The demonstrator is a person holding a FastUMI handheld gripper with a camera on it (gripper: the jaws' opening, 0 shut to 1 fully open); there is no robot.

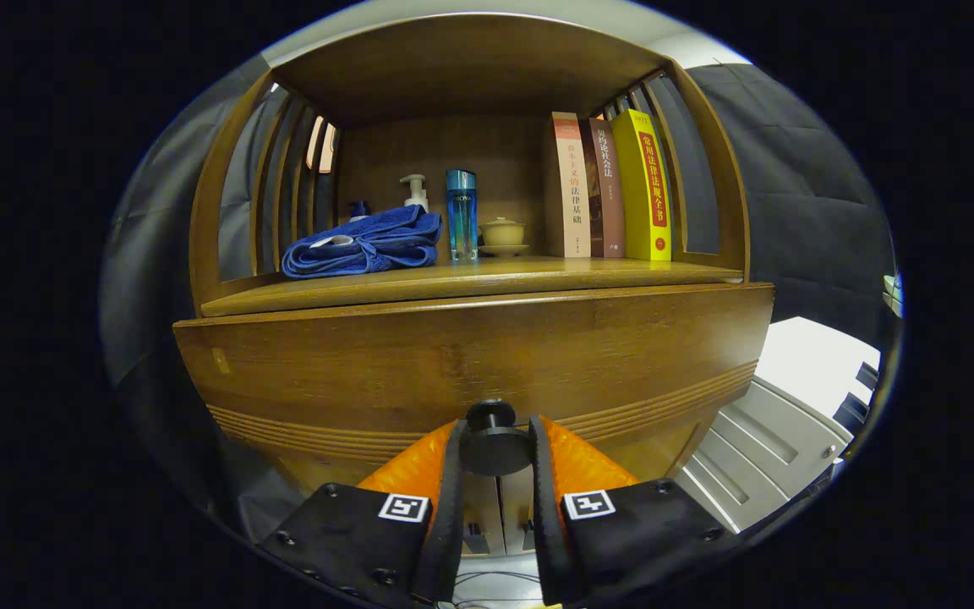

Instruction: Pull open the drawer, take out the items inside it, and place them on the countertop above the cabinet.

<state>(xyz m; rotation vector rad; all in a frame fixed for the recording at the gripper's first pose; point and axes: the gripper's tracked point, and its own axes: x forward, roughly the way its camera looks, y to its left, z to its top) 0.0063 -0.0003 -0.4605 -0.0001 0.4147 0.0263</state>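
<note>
**Two fingers closed around the drawer knob, pull not yet made**

Both pads of the gripper (494,448) flank the black knob (494,440) on the drawer front (470,364), seemingly touching it. The drawer looks closed, its contents hidden. Next comes a straight pull toward the near side. On the countertop (470,283) above, far right, books (610,186) carry Chinese spine titles, too small to read reliably.

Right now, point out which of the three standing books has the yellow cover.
The yellow book, outermost of the three, farthest from the teacup. The others are cream and brown. The gripper grips the drawer knob.
</note>
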